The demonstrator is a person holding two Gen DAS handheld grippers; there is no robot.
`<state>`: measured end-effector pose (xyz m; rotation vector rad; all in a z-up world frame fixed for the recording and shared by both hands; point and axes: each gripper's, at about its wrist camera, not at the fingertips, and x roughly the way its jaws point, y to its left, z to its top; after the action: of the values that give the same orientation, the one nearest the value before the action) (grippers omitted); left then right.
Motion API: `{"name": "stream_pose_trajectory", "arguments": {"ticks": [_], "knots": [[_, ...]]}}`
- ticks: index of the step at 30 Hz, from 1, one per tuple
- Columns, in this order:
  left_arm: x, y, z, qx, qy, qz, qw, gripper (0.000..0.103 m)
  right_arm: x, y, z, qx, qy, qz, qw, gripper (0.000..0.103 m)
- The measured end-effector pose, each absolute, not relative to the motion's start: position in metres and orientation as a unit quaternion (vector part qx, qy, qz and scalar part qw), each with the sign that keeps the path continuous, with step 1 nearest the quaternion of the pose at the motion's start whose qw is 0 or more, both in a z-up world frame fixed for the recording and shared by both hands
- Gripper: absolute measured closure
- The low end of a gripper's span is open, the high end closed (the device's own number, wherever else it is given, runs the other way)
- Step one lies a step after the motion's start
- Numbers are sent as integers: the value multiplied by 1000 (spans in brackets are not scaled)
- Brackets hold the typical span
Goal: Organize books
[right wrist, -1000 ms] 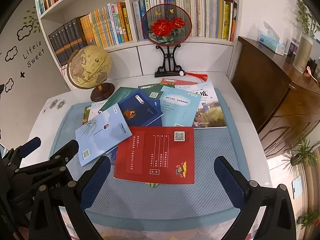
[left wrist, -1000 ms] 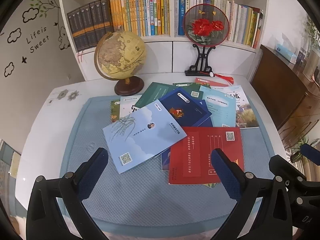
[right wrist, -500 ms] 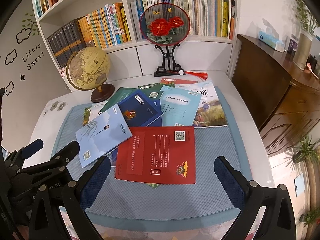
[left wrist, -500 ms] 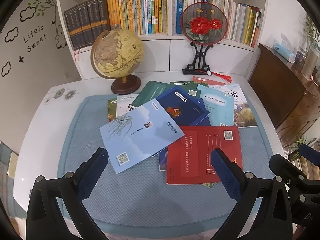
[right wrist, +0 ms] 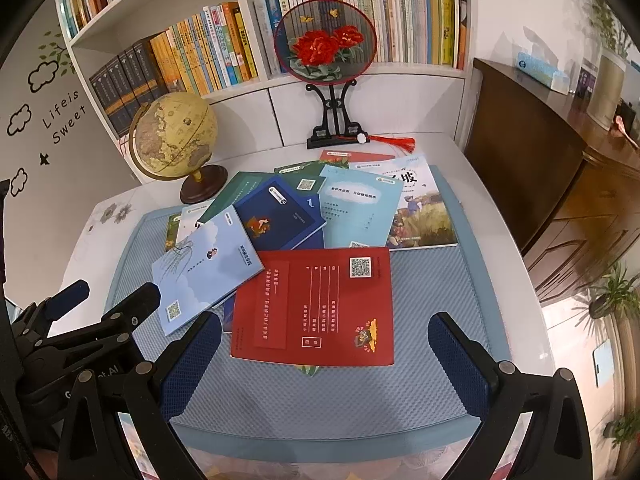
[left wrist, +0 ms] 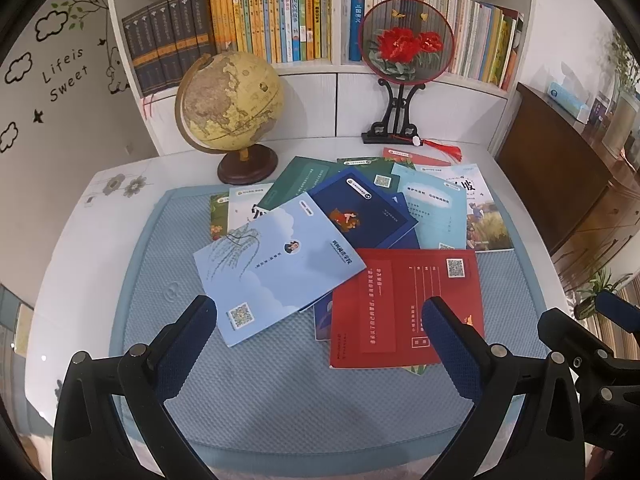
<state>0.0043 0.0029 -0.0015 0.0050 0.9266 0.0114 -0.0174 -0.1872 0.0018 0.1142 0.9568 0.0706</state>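
Both units are closing in on the pile: over the last second the books have been growing larger in both wrist views, while no book has shifted. The left hand-held gripper (left wrist: 320, 330) is hanging with its jaws wide and empty above the blue mat (left wrist: 280, 400), near the light blue book (left wrist: 276, 268). The right hand-held gripper (right wrist: 324, 338) is likewise spread wide, holding nothing, above the near edge of the red book (right wrist: 316, 304). The books are lying scattered and overlapping on the mat on the white bench (left wrist: 80, 240), with the dark blue book (left wrist: 360, 216) behind them. Judgement: the approach is under way; sorting has not begun, and the red book, lying uppermost and nearest, looks the likely first pick.
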Motion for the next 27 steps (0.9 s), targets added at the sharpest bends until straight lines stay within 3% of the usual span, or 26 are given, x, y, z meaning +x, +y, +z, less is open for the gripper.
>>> {"name": "stream_pose_trajectory", "arguments": {"ticks": [27], "knots": [[17,2,-8,-2,457,11,889,1,-7,-186,-5,53,467,37,882,0]]}}
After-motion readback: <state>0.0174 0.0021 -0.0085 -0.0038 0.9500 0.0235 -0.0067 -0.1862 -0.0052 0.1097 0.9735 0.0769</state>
